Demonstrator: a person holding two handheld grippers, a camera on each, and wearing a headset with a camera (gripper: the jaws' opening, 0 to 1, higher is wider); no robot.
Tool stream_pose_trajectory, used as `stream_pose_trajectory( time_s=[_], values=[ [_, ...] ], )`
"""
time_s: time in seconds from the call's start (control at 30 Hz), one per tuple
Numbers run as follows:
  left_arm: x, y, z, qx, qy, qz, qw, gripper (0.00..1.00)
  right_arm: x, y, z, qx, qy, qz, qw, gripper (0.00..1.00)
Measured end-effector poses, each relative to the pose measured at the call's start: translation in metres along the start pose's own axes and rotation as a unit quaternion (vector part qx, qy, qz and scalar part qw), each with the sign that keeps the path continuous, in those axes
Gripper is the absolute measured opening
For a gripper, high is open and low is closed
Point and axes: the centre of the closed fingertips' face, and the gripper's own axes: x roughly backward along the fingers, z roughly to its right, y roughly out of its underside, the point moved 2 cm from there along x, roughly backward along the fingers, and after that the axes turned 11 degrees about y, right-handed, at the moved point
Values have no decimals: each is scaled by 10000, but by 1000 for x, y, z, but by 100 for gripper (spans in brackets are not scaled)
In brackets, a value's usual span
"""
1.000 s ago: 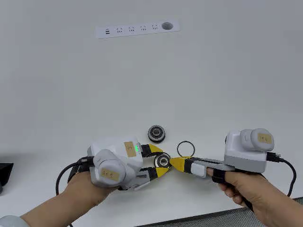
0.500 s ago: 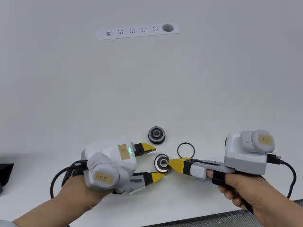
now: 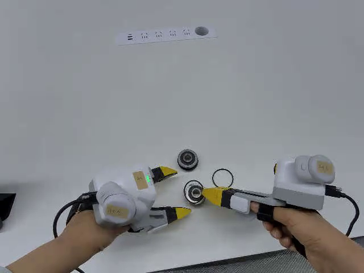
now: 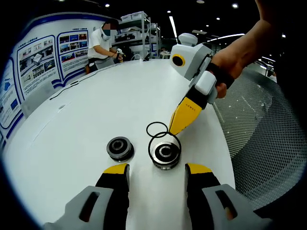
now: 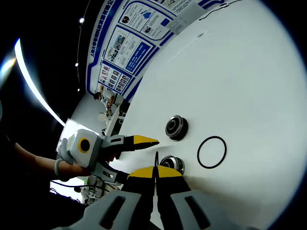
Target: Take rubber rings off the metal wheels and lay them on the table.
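A metal wheel [image 3: 194, 192] [image 4: 165, 154] [image 5: 172, 164] lies on the white table between the two grippers. Its black rubber ring [image 4: 164, 141] stands partly lifted off it, pinched at one side by my right gripper [image 3: 207, 195] [image 4: 173, 132] [image 5: 155, 171], which is shut. My left gripper [image 3: 177, 191] [image 4: 157, 172] is open, its yellow tips a little to the left of the wheel and not touching it. A second wheel [image 3: 187, 159] [image 4: 120, 147] [image 5: 176, 127] lies just behind. One loose ring [image 3: 222, 177] [image 4: 157, 128] [image 5: 211, 152] lies flat on the table [image 3: 256, 102] beside them.
A white power strip [image 3: 165, 34] lies far back on the table. A dark object [image 3: 5, 207] sits at the left edge. The table's front edge and a grey mesh mat [image 3: 267, 264] run just below the hands.
My left gripper has opened, let go of the wheel and drawn back to the left. The wheel now rests on the table. My right gripper stays shut on the ring.
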Motion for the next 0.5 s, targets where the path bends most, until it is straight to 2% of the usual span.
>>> stream_pose_trajectory(
  time_s=[0.3, 0.5],
  values=[
    [2, 2, -1, 60, -44, 23, 10000, 48, 10, -16, 12, -165, 111, 264, 9995, 2],
    [3, 3, -2, 103, -59, 32, 9999, 47, 16, -24, 29, -323, 310, 435, 9980, 2]
  ],
)
